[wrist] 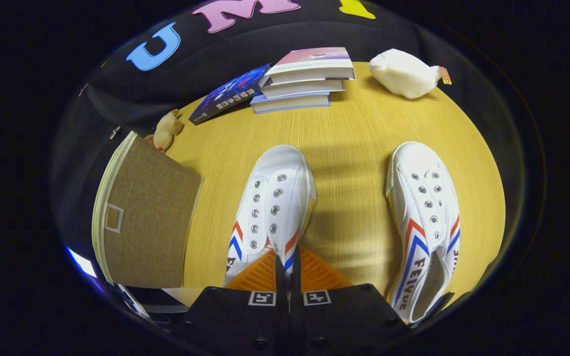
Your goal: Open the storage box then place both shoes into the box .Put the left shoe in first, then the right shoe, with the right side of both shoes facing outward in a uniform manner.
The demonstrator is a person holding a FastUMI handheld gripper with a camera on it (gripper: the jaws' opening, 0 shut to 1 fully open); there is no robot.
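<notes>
The gripper, fingers pressed nearly together and pinching the right side of the left shoe, sits over a yellow wooden table, with the right shoe apart on the other side and the closed brown storage box beside the left shoe.
</notes>
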